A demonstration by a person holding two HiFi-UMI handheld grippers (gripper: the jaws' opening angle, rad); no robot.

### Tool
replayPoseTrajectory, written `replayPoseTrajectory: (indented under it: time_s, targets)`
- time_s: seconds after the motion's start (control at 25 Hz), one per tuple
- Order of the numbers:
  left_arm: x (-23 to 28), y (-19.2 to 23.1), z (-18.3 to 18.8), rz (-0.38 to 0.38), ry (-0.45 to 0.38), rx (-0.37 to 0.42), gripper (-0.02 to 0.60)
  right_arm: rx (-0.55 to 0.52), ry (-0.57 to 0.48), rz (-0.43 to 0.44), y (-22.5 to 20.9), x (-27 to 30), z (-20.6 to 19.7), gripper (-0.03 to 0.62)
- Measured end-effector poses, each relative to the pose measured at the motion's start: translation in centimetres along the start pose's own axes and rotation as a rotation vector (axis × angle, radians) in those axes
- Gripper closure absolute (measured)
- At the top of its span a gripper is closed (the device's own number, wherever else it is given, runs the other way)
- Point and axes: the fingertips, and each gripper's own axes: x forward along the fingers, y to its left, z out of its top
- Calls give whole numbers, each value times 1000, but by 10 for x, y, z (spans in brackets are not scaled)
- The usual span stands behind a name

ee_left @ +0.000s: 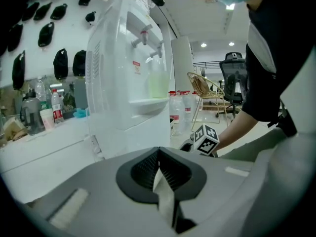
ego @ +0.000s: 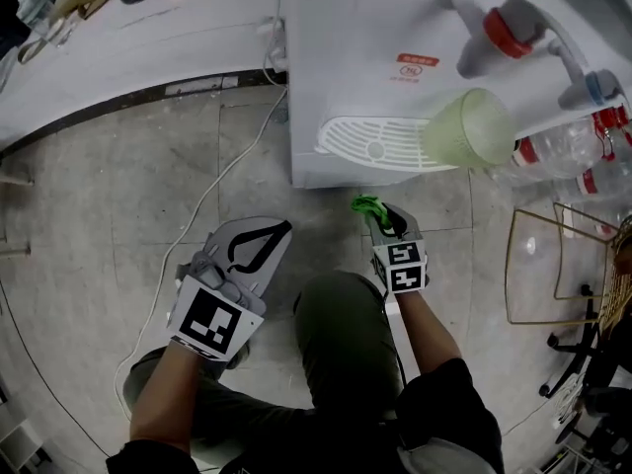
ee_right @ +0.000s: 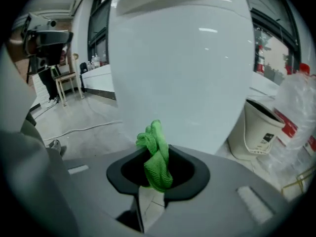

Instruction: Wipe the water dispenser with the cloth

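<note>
The water dispenser [ego: 375,77] stands just ahead of our right gripper [ego: 380,220], jaws pinched on the bunched green cloth [ee_right: 157,157]; our left gripper [ego: 255,247] hangs closed, apparently empty. Wiping not yet begun: next, we press the cloth forward.

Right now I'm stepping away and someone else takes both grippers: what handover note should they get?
Right gripper: shut on the green cloth, held low before the water dispenser, apparently short of touching it.
Left gripper: shut, empty, away from the dispenser.
Done: cloth is gripped.
Left: bring the cloth to the dispenser's front and wipe; how much is already wiped cannot be told. Mind the green cup under the taps.
</note>
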Motion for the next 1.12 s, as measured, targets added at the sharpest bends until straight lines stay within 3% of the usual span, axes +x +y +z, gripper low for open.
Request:
replayPoseTrajectory:
  time_s: [0.24,0.36,0.48,0.64,0.84,0.96,1.04,1.12]
  targets:
    - [-2,38,21,-14,-105,-54,578,-114,-115,48,67,-43,79,500]
    - [-6,72,20,24,-133,-137,579,-95,-163,23,90,-70,123,500]
    - [-16,92,3,61,-105,-184,579,-39,-152,16,112,-94,151,500]
    - [-37,86,-34,90,-48,-182,580,-24,-150,28,143,-114,174,500]
    - [-53,62,-87,194,17,-304,580,-34,-110,36,170,-137,194,500]
    - [-70,41,-83,260,-16,-289,580,-73,-96,83,188,-155,212,500]
    - [-84,28,-77,262,-13,-244,580,-99,-82,123,198,-167,226,500]
    - [-103,26,-72,245,0,-258,580,-137,-72,160,207,-178,239,500]
